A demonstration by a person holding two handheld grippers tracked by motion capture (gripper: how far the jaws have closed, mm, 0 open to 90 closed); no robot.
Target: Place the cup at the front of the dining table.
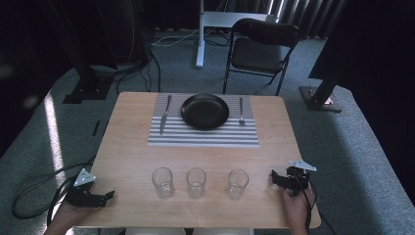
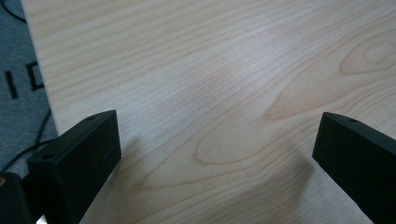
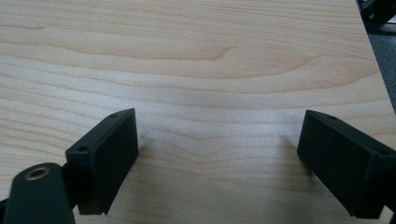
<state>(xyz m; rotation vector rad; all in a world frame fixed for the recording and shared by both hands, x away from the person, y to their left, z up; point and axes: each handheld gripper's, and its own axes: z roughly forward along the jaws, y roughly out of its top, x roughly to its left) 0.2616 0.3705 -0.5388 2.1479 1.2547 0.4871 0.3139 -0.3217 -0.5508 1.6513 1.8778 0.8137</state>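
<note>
I see both jaws spread wide, left gripper (image 1: 108,195) and right gripper (image 1: 274,178) resting at bench (image 1: 132,147) corners, flanking three glasses (image 1: 196,182).

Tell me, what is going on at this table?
A person sits at a wooden table holding a left gripper and a right gripper, one at each near corner. Both have their jaws wide open over bare wood and hold nothing. Three empty glasses stand in a row between them; the right glass is nearest the right gripper. Farther back, a black plate sits on a striped mat between a knife and a spoon.
</note>
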